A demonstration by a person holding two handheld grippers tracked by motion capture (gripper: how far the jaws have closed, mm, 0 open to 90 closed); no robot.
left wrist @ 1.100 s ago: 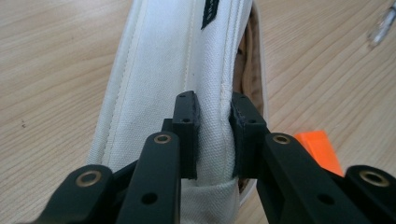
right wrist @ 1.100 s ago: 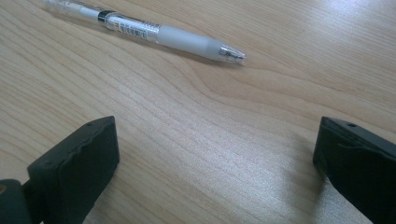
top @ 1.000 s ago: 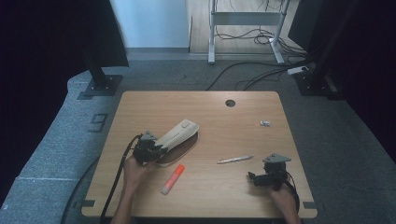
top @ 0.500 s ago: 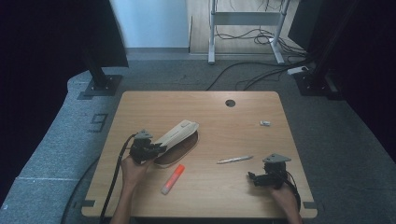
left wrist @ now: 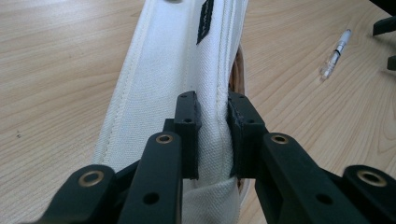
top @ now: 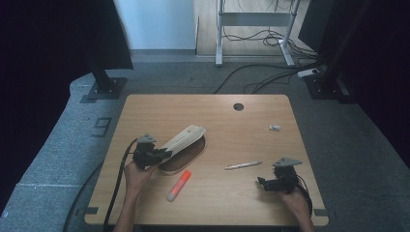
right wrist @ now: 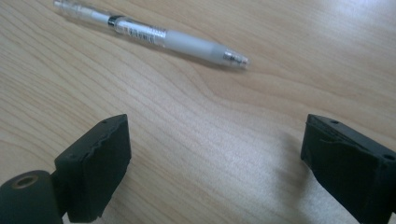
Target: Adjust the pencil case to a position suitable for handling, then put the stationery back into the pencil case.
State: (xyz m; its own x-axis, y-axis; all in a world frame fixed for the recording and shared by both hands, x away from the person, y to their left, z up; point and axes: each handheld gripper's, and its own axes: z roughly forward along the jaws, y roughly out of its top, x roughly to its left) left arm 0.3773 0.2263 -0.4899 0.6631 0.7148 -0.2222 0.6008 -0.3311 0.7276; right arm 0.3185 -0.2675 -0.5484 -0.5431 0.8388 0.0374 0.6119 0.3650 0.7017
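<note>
A cream fabric pencil case [top: 186,140] with a brown inside lies at the table's left middle. My left gripper [top: 162,153] is shut on its near edge. In the left gripper view both pads pinch a fold of the white cloth [left wrist: 168,56] at the gripper [left wrist: 214,126]. A clear pen [top: 243,165] lies right of the case, also seen as the pen [left wrist: 337,49] and the pen [right wrist: 149,33]. My right gripper [top: 263,182] rests near the front right. It is open over bare wood [right wrist: 215,158]; its jaws have just been closing a little, with nothing between them.
An orange highlighter [top: 178,185] lies in front of the case. A small white object [top: 274,127] sits at the right rear, and a cable hole [top: 238,107] is near the back edge of the wooden table [top: 159,108]. Dark stands surround the table.
The left gripper and the case's near end have drifted slightly left. The right hand has stayed where it was.
</note>
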